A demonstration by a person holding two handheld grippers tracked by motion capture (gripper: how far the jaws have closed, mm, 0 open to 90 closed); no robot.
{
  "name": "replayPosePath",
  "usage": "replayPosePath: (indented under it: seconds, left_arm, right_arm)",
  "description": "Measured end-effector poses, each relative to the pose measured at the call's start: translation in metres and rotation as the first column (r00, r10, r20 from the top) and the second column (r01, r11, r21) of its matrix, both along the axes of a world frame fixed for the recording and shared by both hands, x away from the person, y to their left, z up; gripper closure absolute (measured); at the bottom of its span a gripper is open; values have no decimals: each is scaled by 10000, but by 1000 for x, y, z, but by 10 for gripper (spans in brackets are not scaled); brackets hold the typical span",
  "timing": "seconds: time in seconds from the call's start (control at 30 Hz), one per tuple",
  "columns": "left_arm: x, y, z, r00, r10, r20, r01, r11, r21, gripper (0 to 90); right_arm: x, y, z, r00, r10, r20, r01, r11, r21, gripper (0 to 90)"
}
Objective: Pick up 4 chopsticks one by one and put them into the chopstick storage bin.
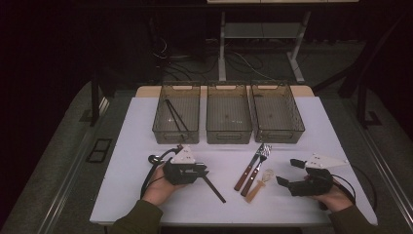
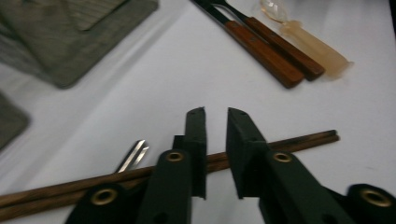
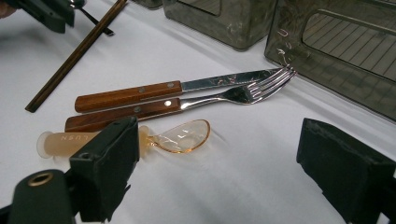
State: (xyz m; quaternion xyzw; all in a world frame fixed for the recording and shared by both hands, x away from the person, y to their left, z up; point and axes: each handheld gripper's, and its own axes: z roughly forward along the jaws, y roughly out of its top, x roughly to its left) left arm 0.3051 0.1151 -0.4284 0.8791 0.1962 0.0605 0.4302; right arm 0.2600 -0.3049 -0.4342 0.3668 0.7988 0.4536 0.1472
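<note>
Chopsticks (image 1: pixel 176 117) inside left bin (image 1: pixel 160 113)

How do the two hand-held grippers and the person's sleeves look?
Both the left gripper and the right gripper are black with blocky jaws and brass-coloured rivets. Each carries a pale three-cornered plate and trails a black cable. The sleeves are dark olive.
</note>
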Motion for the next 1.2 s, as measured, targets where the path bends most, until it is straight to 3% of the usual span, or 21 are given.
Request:
replayPosePath:
  seconds: [0.1,0.23,0.47,0.53,0.73,1.1,1.13,1.17,1.2]
  left_arm:
    - [3,5,-2,9999,-75,124,73,9998,161,628]
    - [4,4,-4,9993,-384,9,384,9992,105,519]
    - [-1,-12,-6,9918,-1270,-137,1272,9917,161,453]
    - [-6,-19,-6,9836,-1795,-161,1799,9833,281,453]
    - [-14,-39,-10,9609,-2752,-315,2765,9599,462,473]
    - [-22,-57,-17,9300,-3659,-362,3677,9261,845,572]
    - [-22,-57,-18,9233,-3826,-336,3840,9176,1025,582]
    - [-23,-58,-19,9209,-3875,-412,3896,9141,1121,595]
    - [-25,-58,-20,9227,-3840,-338,3853,9160,1117,606]
  right_arm:
    - [0,0,0,10000,-13,4,13,10000,23,132]
    - [0,0,0,10000,16,-54,-16,10000,4,133]
    - [0,0,-1,10000,26,-61,-26,10000,25,133]
    - [0,0,-1,10000,44,-59,-44,10000,8,133]
    - [0,0,-1,10000,73,-34,-73,10000,-8,133]
    - [0,0,0,9999,105,-27,-105,9999,-6,133]
    - [0,0,0,9999,97,-24,-97,10000,-2,133]
    - [0,0,0,9999,107,-33,-107,9999,-2,133]
    - [0,0,0,9999,107,-38,-107,9999,-4,133]
